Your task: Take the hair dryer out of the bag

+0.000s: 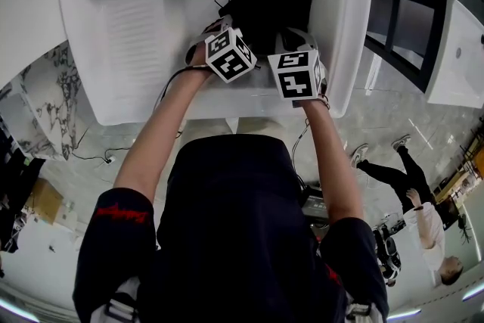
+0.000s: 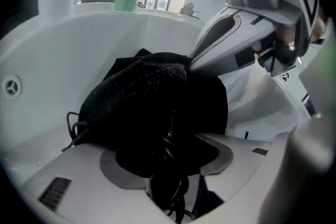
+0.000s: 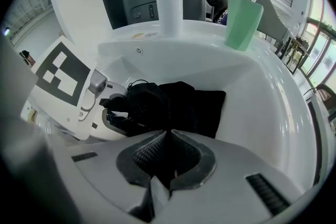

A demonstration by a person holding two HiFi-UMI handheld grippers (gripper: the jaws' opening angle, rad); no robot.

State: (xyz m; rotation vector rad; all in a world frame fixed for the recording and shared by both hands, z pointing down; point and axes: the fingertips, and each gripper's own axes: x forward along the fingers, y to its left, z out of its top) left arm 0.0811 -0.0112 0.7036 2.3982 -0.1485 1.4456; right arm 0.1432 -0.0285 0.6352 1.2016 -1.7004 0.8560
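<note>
Clamping the near end of the black bag (image 1: 265, 0), the left gripper (image 2: 168, 157) is holding a thick fold of fabric between its jaws, with a loop of black cord (image 2: 170, 194) hanging down through the gap. The right gripper (image 3: 168, 136) is pressing in from the other side, its jaws drawn together in a narrow pinch on the bag's edge. The bag is lying in the basin of the white sink (image 1: 128, 26). The hair dryer is not showing in any view and is most likely sitting inside the bag, so the task is looking barely begun.

Both grippers are gripping cloth rather than the dryer, and that is creating the main risk. A pull from here is likely to lift or drag the whole bag across the slick basin, with the dryer riding along inside. Whether the cord belongs to the dryer or to the bag is not showing. If it is the dryer's, tugging on it could be straining the plug end or snagging it in the opening. A slipping pinch could also be letting the bag drop. The green cup (image 3: 242, 16) is standing on the rim, well apart from the bag.
</note>
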